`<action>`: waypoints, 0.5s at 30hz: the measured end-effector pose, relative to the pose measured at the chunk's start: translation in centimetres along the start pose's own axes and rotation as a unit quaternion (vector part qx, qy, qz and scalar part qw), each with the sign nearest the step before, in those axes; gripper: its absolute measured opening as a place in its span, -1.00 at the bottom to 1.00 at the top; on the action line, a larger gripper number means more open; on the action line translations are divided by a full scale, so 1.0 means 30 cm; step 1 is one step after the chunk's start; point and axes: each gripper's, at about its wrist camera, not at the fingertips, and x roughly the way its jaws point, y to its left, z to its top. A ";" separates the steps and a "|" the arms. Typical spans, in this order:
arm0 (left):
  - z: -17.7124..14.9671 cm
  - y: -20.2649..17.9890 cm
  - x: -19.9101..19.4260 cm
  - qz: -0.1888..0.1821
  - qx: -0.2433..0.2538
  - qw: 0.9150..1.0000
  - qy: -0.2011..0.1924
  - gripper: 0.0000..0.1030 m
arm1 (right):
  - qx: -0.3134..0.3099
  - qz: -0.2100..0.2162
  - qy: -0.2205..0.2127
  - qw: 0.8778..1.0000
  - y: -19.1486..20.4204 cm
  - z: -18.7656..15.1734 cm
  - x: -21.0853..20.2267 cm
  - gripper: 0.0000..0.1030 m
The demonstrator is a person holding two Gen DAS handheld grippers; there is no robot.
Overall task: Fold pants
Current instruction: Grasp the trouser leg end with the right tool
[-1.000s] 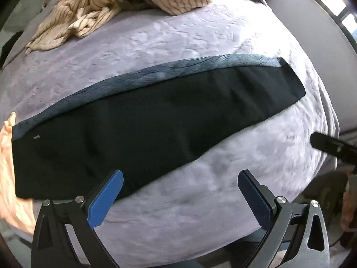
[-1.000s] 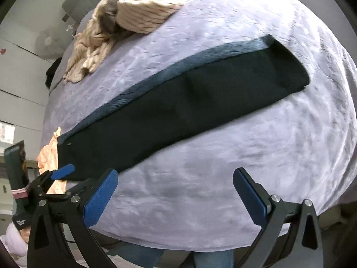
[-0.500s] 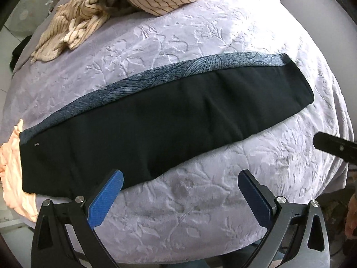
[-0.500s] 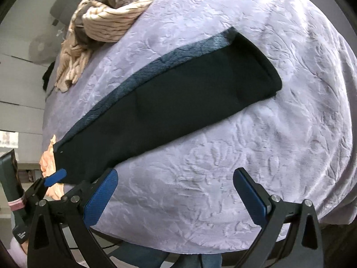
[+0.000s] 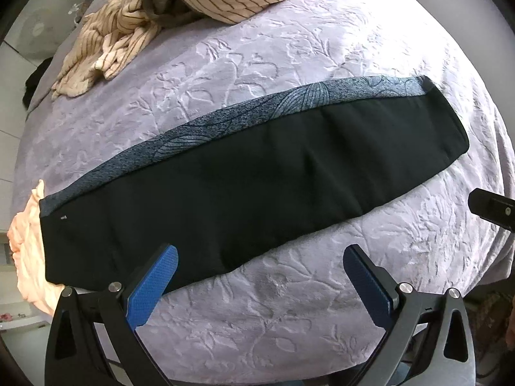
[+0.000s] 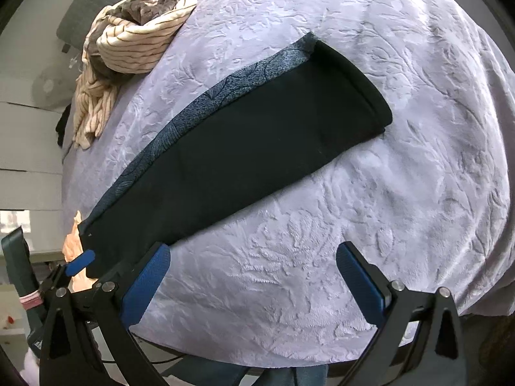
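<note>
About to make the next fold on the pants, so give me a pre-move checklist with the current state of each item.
1. Left gripper open and empty: ok.
2. Right gripper open and empty: ok.
3. Black pants lie flat as one long strip on the lavender bedspread: ok.
4. Legs aligned: not ok; the patterned blue edge shows along the far side.
5. Pants clear of other laundry: the striped clothes pile is apart, ok; the peach garment touches the left end, not ok.
6. Near edge free of wrinkles: cannot tell, the fabric is too dark.
</note>
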 end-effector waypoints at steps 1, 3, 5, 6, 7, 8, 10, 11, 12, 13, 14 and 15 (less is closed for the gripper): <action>0.002 -0.001 0.000 0.002 -0.001 1.000 0.000 1.00 | 0.000 0.002 0.001 1.000 0.000 0.002 0.001 0.99; 0.001 -0.003 0.001 0.002 -0.002 1.000 0.001 1.00 | -0.002 0.004 0.003 1.000 0.000 0.006 0.005 0.99; 0.002 -0.008 0.003 0.003 -0.003 1.000 0.003 1.00 | -0.001 0.006 0.005 1.000 -0.003 0.012 0.010 0.99; 0.001 -0.011 0.004 0.004 -0.003 1.000 0.004 1.00 | 0.000 0.009 0.005 1.000 -0.007 0.014 0.013 0.99; 0.002 -0.014 0.004 0.005 -0.004 1.000 0.005 1.00 | 0.003 0.012 0.006 1.000 -0.013 0.015 0.014 0.99; 0.003 -0.017 0.004 0.007 -0.004 1.000 0.006 1.00 | 0.007 0.018 0.007 1.000 -0.021 0.017 0.016 0.99; 0.004 -0.025 0.005 0.015 -0.002 1.000 0.006 1.00 | 0.014 0.031 0.009 0.999 -0.037 0.021 0.021 0.99; 0.004 -0.029 0.006 0.018 -0.002 1.000 0.006 1.00 | 0.017 0.037 0.009 0.999 -0.043 0.021 0.022 0.99; 0.005 -0.032 0.006 0.021 -0.003 1.000 0.006 1.00 | 0.021 0.047 0.009 0.999 -0.050 0.023 0.023 0.99; 0.005 -0.033 0.007 0.021 -0.004 1.000 0.006 1.00 | 0.024 0.053 0.009 0.998 -0.056 0.025 0.025 0.99; 0.006 -0.033 0.008 0.021 -0.005 1.000 0.007 1.00 | 0.028 0.061 0.008 0.998 -0.062 0.027 0.025 0.99; 0.008 -0.033 0.011 0.019 -0.008 1.000 0.009 1.00 | 0.030 0.068 0.007 0.997 -0.067 0.029 0.026 0.99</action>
